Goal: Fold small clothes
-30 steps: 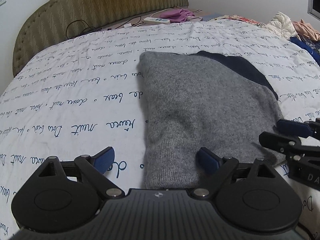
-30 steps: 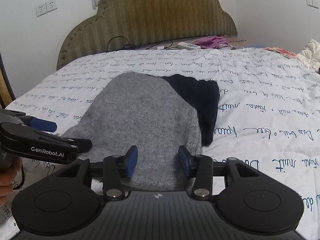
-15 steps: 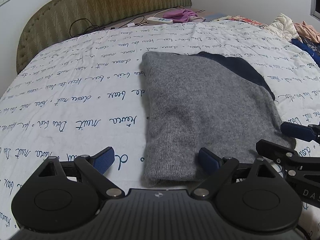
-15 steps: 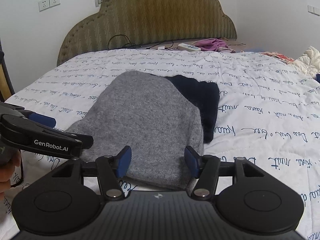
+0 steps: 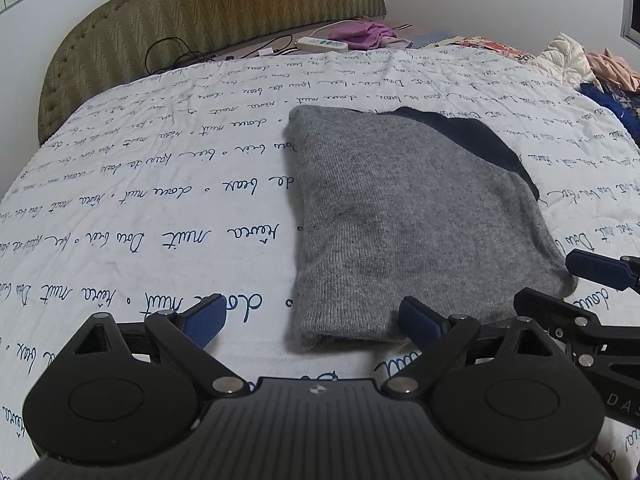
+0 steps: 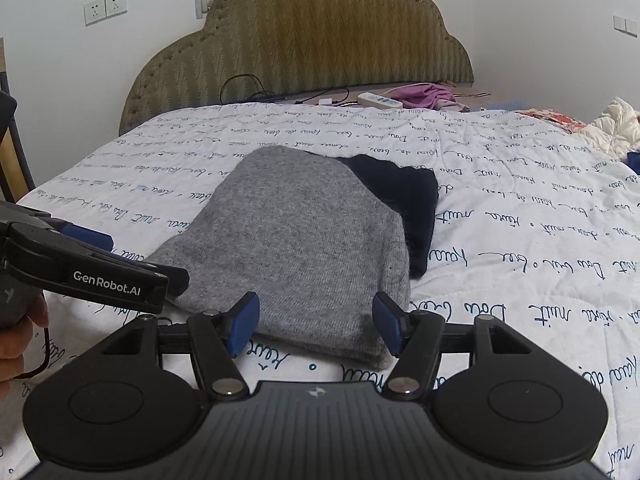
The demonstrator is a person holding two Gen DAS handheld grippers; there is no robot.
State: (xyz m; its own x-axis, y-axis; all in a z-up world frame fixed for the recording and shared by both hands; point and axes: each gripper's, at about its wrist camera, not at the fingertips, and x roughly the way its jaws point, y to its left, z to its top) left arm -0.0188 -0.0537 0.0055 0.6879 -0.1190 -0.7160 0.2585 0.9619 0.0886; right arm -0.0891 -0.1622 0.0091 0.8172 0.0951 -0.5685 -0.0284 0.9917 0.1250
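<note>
"GenRobot.AI" reads white on the left tongs [image 6: 86, 236], spread with nothing between them, while the right tongs [image 6: 316, 326], which have just been widening and grip nothing, hang before the folded grey sweater [image 6: 292, 240] on the script-printed quilt [image 6: 520, 216], its scrawl hard to decipher.

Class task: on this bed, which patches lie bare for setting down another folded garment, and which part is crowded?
Bare quilt lies between the folded grey sweater and the headboard; more lies beyond the navy garment. Crowded: the clothes heap at the far edge, and the power strip.
</note>
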